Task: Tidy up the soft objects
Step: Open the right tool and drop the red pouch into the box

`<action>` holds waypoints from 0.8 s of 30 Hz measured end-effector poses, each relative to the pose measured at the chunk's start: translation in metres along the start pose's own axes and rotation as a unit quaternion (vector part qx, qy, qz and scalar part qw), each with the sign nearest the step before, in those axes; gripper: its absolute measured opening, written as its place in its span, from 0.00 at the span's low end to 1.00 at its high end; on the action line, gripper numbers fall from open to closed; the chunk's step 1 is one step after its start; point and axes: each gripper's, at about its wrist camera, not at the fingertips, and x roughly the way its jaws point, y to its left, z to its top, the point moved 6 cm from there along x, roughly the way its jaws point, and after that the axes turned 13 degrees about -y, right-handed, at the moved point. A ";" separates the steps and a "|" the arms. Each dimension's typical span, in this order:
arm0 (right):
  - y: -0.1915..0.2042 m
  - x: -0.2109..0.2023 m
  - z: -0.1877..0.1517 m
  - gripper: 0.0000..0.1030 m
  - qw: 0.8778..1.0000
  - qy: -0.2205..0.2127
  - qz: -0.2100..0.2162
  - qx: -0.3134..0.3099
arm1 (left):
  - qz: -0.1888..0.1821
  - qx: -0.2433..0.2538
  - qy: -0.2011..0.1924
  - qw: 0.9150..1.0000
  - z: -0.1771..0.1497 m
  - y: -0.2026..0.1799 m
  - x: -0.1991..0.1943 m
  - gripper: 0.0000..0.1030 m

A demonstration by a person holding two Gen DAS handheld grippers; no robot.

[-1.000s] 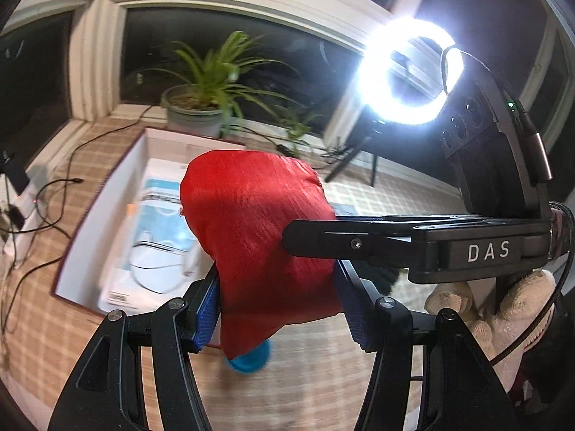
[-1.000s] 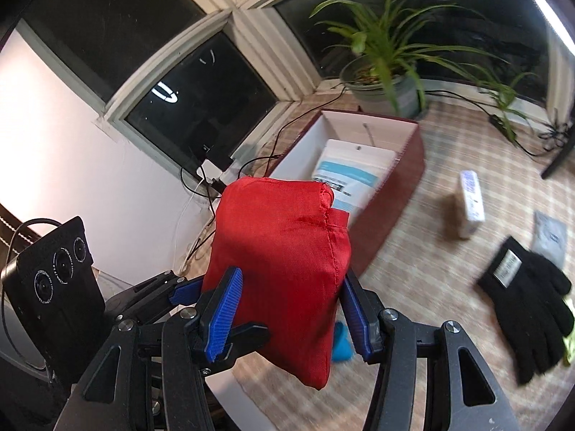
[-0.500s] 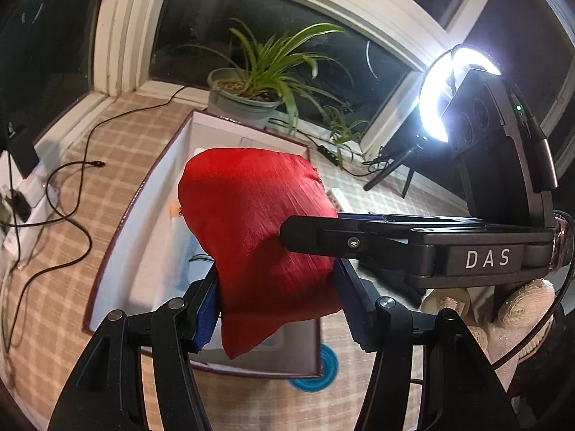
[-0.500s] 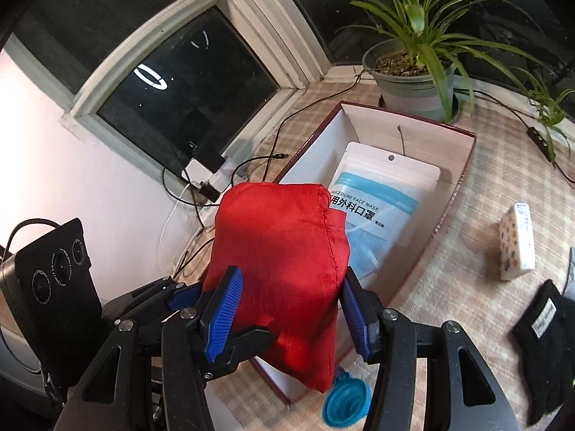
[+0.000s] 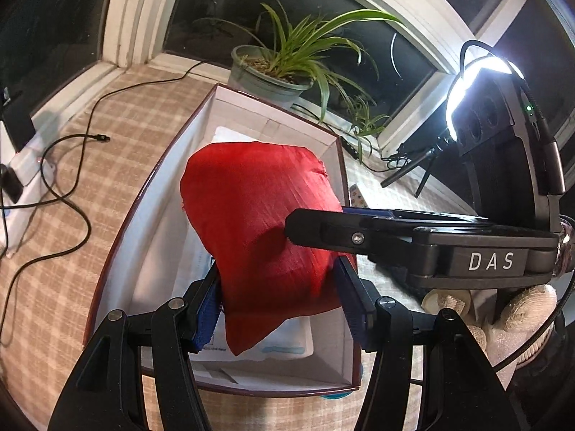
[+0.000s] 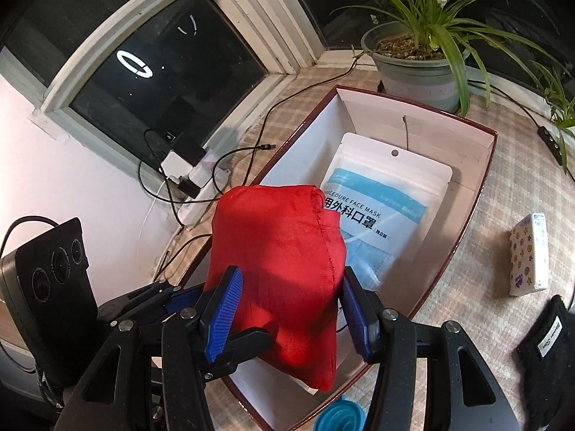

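Box (image 6: pixel 481 194) holds a pack (image 6: pixel 388 212) marked "FACE MASK"; both tools – left (image 5: pixel 280 309), right (image 6: pixel 291 309) – pinch red pouch (image 6: pixel 280 262) above it.

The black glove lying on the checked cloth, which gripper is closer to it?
Right. The black glove lies just beside the right gripper; the left gripper is on the red pouch's far side.

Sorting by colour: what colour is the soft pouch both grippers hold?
Plain red pouch, clearest in the right wrist view.
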 end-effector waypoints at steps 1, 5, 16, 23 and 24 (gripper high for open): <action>-0.001 0.000 0.001 0.49 1.000 -0.002 -0.003 0.000 | 0.001 -0.001 0.000 1.000 0.000 0.000 0.000 0.55; -0.005 -0.003 0.004 0.50 1.000 -0.006 -0.009 0.000 | 0.007 0.002 0.002 1.000 0.000 0.002 0.001 0.55; -0.008 -0.026 0.007 0.52 1.000 -0.031 -0.007 -0.002 | 0.030 -0.003 -0.017 0.999 0.004 0.005 -0.010 0.55; -0.020 -0.054 0.000 0.56 0.998 -0.056 -0.016 -0.013 | 0.040 -0.001 -0.035 0.999 0.005 -0.003 -0.025 0.56; -0.023 -0.060 -0.002 0.56 0.998 -0.061 -0.016 -0.016 | 0.040 0.000 -0.038 0.998 0.005 -0.005 -0.027 0.56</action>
